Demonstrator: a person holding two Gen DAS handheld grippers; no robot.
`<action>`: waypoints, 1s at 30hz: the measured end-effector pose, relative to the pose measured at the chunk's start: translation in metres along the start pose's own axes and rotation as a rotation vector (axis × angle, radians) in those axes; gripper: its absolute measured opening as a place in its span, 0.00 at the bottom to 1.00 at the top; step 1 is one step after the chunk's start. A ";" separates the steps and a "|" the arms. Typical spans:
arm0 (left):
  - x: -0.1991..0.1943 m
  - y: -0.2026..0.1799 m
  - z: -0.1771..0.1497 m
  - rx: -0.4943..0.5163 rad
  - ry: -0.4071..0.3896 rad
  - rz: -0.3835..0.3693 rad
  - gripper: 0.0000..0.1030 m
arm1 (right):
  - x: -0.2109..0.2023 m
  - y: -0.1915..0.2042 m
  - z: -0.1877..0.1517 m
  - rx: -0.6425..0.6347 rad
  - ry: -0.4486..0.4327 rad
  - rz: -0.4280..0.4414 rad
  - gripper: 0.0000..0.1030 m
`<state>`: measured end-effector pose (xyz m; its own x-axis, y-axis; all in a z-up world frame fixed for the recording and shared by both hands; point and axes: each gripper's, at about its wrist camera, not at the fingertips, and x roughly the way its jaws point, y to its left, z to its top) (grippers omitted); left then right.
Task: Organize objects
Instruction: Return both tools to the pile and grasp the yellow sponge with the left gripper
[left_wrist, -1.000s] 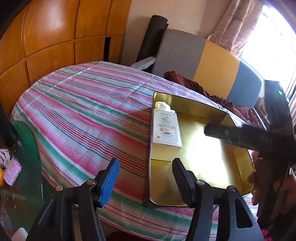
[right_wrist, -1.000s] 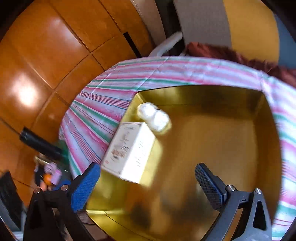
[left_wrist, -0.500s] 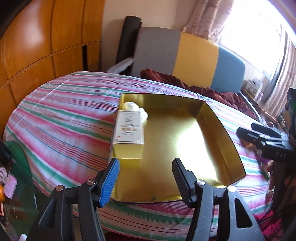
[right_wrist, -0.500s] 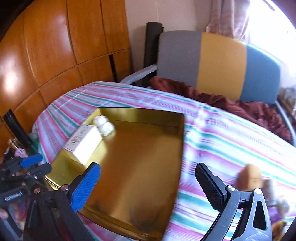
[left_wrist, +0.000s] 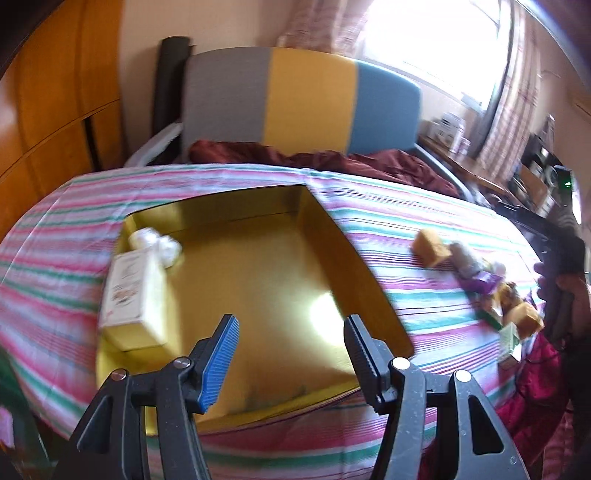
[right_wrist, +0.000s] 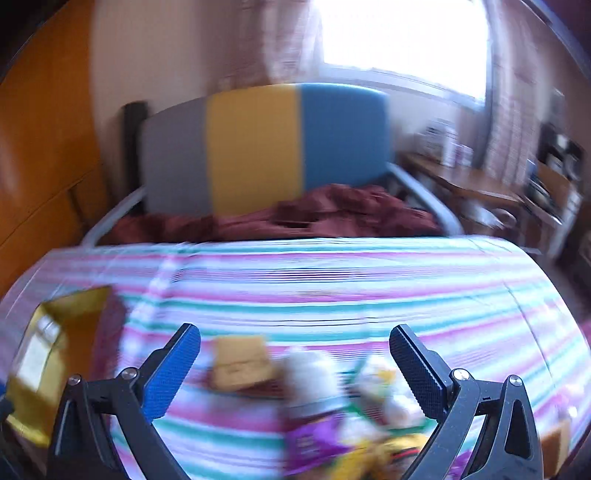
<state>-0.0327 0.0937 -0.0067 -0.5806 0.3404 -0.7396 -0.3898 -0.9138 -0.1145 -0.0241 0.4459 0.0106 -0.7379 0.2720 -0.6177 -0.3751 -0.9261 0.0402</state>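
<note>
A gold tray (left_wrist: 332, 236) lies on the striped tablecloth (left_wrist: 74, 206). It holds a white box (left_wrist: 129, 291) and a white wad (left_wrist: 157, 242) at its left side. My left gripper (left_wrist: 290, 345) is open and empty over the tray's near edge. A pile of small items lies right of the tray: a tan block (left_wrist: 430, 245), a purple packet (left_wrist: 480, 284) and others. My right gripper (right_wrist: 295, 354) is open and empty above that pile, where the tan block (right_wrist: 240, 363) and purple packet (right_wrist: 314, 439) look blurred. The tray's corner (right_wrist: 62, 314) shows at left.
A grey, yellow and blue chair back (left_wrist: 303, 99) with a maroon cloth (left_wrist: 317, 162) stands behind the table. Wooden panels (left_wrist: 55, 96) are on the left. A bright window (left_wrist: 443, 40) and cluttered shelves (left_wrist: 532, 173) are at the right.
Both views have swung to the right. The right gripper left the tray and now hangs over the pile of small items. The left gripper stays open at the tray's near edge.
</note>
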 end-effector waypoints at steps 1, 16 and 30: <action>0.001 -0.008 0.002 0.015 0.003 -0.009 0.58 | 0.004 -0.018 -0.002 0.051 0.001 -0.023 1.00; 0.070 -0.132 0.043 0.273 0.123 -0.107 0.64 | 0.024 -0.103 -0.021 0.528 0.120 0.087 1.00; 0.165 -0.222 0.078 0.633 0.222 -0.169 0.88 | 0.029 -0.101 -0.022 0.550 0.149 0.188 1.00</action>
<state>-0.0981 0.3699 -0.0520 -0.3413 0.3517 -0.8717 -0.8434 -0.5241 0.1187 0.0042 0.5415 -0.0288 -0.7480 0.0401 -0.6625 -0.5103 -0.6730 0.5354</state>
